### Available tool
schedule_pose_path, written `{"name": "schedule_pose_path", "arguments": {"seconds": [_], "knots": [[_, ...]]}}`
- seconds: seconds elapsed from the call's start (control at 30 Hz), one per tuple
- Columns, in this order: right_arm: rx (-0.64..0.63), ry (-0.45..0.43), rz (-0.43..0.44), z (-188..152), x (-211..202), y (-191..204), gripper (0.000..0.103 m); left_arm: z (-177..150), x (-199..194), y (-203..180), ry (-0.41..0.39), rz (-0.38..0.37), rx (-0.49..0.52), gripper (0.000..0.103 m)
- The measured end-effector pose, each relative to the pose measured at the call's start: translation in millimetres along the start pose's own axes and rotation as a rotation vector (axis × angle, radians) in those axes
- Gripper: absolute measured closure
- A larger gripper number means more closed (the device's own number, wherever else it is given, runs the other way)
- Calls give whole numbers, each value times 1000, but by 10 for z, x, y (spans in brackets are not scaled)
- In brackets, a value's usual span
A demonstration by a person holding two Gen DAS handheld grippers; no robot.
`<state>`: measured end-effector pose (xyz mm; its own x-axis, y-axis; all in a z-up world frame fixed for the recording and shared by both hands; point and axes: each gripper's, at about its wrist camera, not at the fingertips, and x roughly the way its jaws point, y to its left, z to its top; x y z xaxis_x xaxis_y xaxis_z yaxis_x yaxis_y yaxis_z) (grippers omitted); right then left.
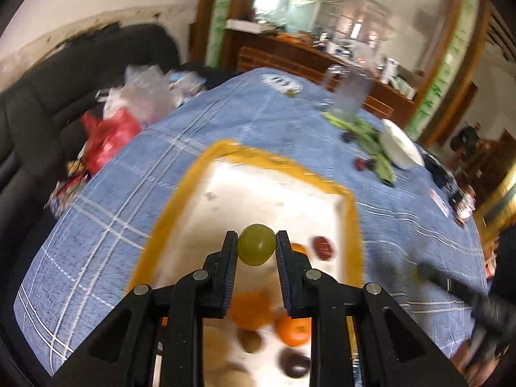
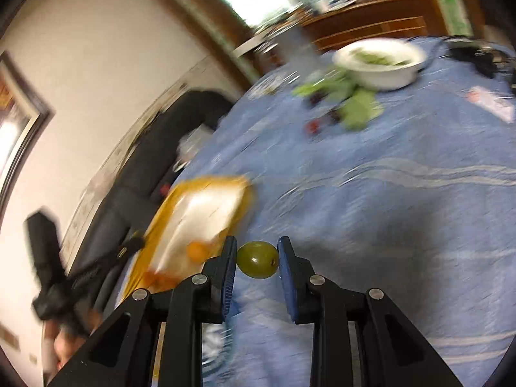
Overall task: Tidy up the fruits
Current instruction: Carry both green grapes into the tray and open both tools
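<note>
My left gripper (image 1: 257, 245) is shut on a green grape (image 1: 257, 244), held above a white tray with a yellow rim (image 1: 180, 190). Under it in the tray lie an orange (image 1: 294, 329), a second orange fruit (image 1: 250, 311), a brown fruit (image 1: 249, 340), a dark plum (image 1: 295, 362) and a red fruit (image 1: 323, 247). My right gripper (image 2: 257, 259) is shut on another green grape (image 2: 257, 259), above the blue checked tablecloth (image 2: 387, 209) just right of the tray (image 2: 154, 222). The left gripper (image 2: 106, 258) shows blurred at the left of the right wrist view.
A white bowl (image 2: 380, 63) with green pods stands at the far side, with loose pods (image 2: 358, 109) and small dark red fruits (image 2: 312, 125) beside it. A clear jar (image 1: 348, 96) stands further back. Plastic bags (image 1: 129, 109) lie on a dark sofa (image 1: 48, 96) to the left.
</note>
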<state>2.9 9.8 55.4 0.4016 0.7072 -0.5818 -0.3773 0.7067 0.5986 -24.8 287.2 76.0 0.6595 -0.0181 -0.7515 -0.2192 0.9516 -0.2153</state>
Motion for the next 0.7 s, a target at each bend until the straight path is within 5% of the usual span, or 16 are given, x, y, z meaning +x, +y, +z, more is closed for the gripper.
{"name": "schedule_pose_path", "arguments": {"seconds": [0.17, 0.4, 0.43, 0.53, 0.6, 0.7], "knots": [[-84, 115, 60, -245, 398, 567, 74, -40, 196, 241, 69, 10, -35, 80], [-209, 174, 13, -523, 675, 972, 73, -113, 299, 333, 129, -32, -68, 80], [-220, 175, 3, -550, 691, 991, 73, -105, 294, 332, 125, -32, -69, 77], [-267, 175, -39, -644, 723, 1050, 73, -102, 246, 327, 102, -34, -75, 44], [-288, 175, -58, -708, 735, 1076, 70, -105, 177, 299, 77, -24, -68, 39], [-306, 152, -73, -751, 708, 1119, 52, -128, 72, 256, 53, -20, -56, 38]]}}
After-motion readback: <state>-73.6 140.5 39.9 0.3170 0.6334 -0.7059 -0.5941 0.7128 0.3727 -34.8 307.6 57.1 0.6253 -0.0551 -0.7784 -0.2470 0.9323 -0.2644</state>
